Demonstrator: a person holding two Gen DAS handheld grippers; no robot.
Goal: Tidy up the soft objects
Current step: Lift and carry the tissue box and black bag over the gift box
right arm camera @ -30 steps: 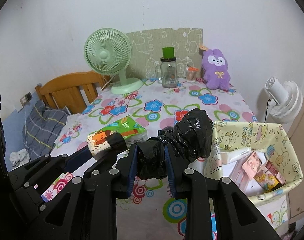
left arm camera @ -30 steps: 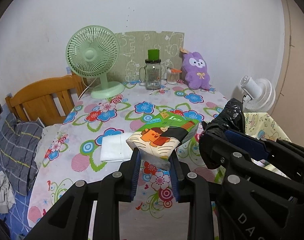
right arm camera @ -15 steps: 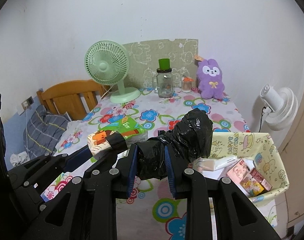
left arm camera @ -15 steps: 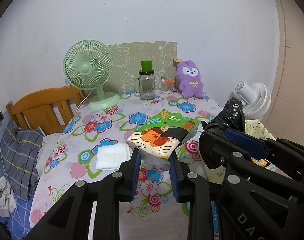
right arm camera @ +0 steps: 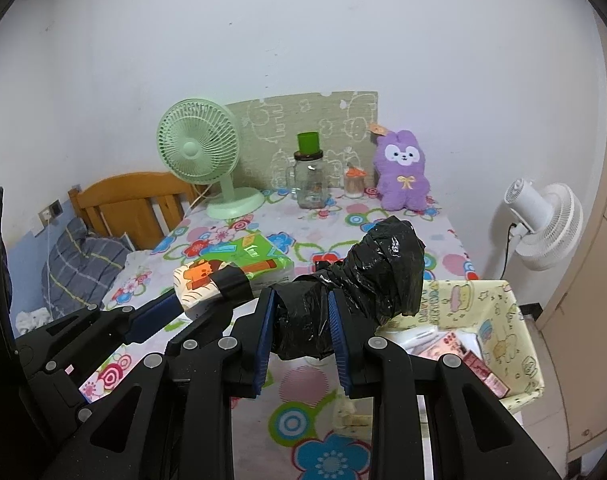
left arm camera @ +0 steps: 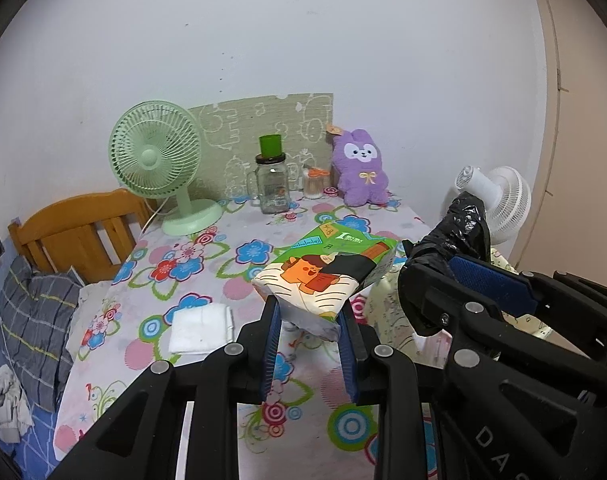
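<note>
Right, both hands loaded. My left gripper (left arm camera: 309,328) is clamped on the near end of the tissue pack (left arm camera: 327,276); pads pressed into its sides, pack sticking forward and up, long axis running away from me, clear of the flowered tablecloth (left arm camera: 207,264). My right gripper (right arm camera: 301,320) is closed around the neck of the black plastic bag bundle (right arm camera: 379,276), the bulk of it bulging forward and a bit right of the jaws, also off the table.

Key relation: the yellow fabric basket (right arm camera: 499,300) sits at the table's right edge, ahead-right and below the right gripper, just beside the bundle's far end. In the left wrist view the basket is mostly hidden behind my right hand's tool, so the right is clearly the nearer hand. The left would have to cross over it to reach the basket.

My guess: the bundle drops first, moving right and down, then the pack follows.

Pose: both tools held roughly level and side by side, left one slightly behind, pointing toward the back wall. The folded white cloth (left arm camera: 201,322) lies flat on the table left of the pack, not yet picked. The purple plush (right arm camera: 403,172) sits upright at the back.
</note>
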